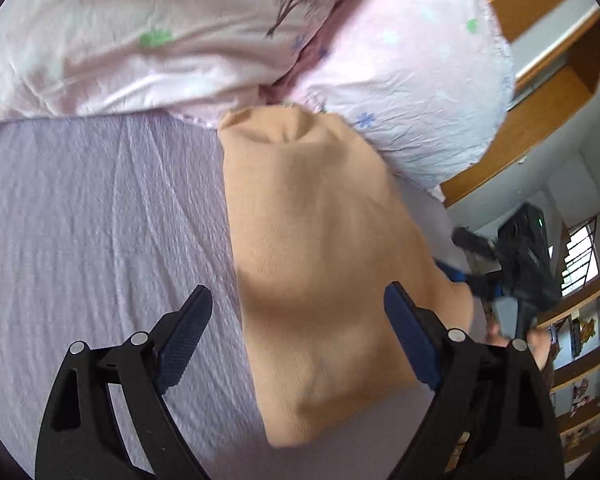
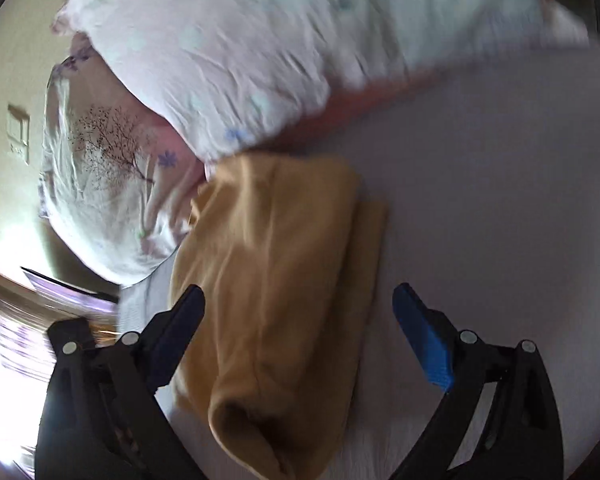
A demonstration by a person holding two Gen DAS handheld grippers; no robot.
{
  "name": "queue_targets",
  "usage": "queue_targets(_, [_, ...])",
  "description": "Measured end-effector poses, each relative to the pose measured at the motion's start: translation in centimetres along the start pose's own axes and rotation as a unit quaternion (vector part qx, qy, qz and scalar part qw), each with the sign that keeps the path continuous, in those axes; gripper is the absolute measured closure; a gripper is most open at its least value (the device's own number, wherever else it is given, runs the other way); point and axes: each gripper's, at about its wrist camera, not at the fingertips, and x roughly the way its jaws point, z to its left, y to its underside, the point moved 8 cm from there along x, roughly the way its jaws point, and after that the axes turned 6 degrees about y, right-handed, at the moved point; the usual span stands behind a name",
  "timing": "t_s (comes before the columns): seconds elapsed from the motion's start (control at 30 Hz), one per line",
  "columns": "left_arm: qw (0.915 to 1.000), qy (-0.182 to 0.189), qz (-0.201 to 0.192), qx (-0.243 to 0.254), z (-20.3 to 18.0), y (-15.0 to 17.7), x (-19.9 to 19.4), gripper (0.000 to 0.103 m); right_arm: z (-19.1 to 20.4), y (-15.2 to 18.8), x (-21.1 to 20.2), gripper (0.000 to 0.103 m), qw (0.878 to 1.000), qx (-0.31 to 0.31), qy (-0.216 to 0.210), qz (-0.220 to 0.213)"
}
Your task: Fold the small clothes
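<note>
Tan cloth [image 1: 328,264] lies on the lilac sheet [image 1: 100,220] near the pillows [image 1: 400,92], already folded into a long strip, both grippers [image 1: 298,336] [image 2: 300,336] spread wide and empty above it, probably one more fold left.

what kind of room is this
Most likely a bedroom: the tan garment lies on a lilac bedsheet, with a rumpled floral quilt bunched behind it and wooden shelves at the side.

One tan garment [image 1: 324,248], two floral pillows [image 1: 140,36], one bedsheet [image 1: 100,220].
</note>
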Motion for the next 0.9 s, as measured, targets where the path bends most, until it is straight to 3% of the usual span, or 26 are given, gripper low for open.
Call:
queue_targets(0.07, [0.9996,0.003,0.017,-0.021,0.4,0.3,1.4,0.015,-0.6,0.9,1.0,0.009,1.0,0.008,-0.009,0.018])
queue_targets(0.17, [0.9996,0.005,0.011,-0.024,0.3,-0.2,2.3,0.015,-0.5,0.9,1.2,0.01,0.999,0.009,-0.047,0.022])
queue_targets(0.3, [0.9987,0.034,0.008,-0.037,-0.2,-1.3,3.8,0.019,0.3,2.0,1.7,0.025,0.996,-0.011,-0.08,0.03])
queue_targets(0.33, [0.9988,0.031,0.006,-0.039,-0.2,-1.5,4.2,0.023,0.5,2.4,2.1,0.048,0.996,-0.012,-0.082,0.036])
queue_targets(0.4, [0.9994,0.016,0.004,-0.031,0.2,-1.9,4.6,0.053,1.1,3.1,3.4,0.063,0.996,-0.022,-0.069,0.044])
queue_targets(0.43, [0.9995,0.01,0.004,-0.028,0.4,-1.9,4.2,0.06,1.5,3.3,3.3,0.07,0.997,-0.034,-0.065,0.034])
queue_targets(0.47, [0.9993,0.022,0.003,-0.03,0.5,-1.9,3.6,0.071,2.5,3.6,3.2,0.072,0.996,-0.044,-0.069,0.028])
queue_targets(0.5, [0.9991,0.03,0.0,-0.03,0.6,-1.8,2.7,0.074,3.5,3.9,2.9,0.075,0.995,-0.054,-0.075,0.022])
queue_targets(0.63, [0.9977,0.023,-0.059,0.023,0.4,-1.0,-5.6,0.074,10.8,7.0,3.0,0.077,0.984,-0.139,-0.113,0.015])
queue_targets(0.73, [0.9957,-0.021,-0.083,0.033,2.2,0.6,-11.0,0.069,14.4,9.6,5.7,0.075,0.977,-0.174,-0.121,0.041])
queue_targets(0.83, [0.9884,-0.133,-0.064,0.035,6.8,2.6,-12.6,0.064,15.0,12.2,10.7,0.069,0.975,-0.205,-0.037,0.077])
queue_targets(0.9, [0.9858,-0.153,-0.065,0.026,8.4,3.7,-14.0,0.064,14.7,12.6,10.7,0.065,0.98,-0.185,-0.029,0.064])
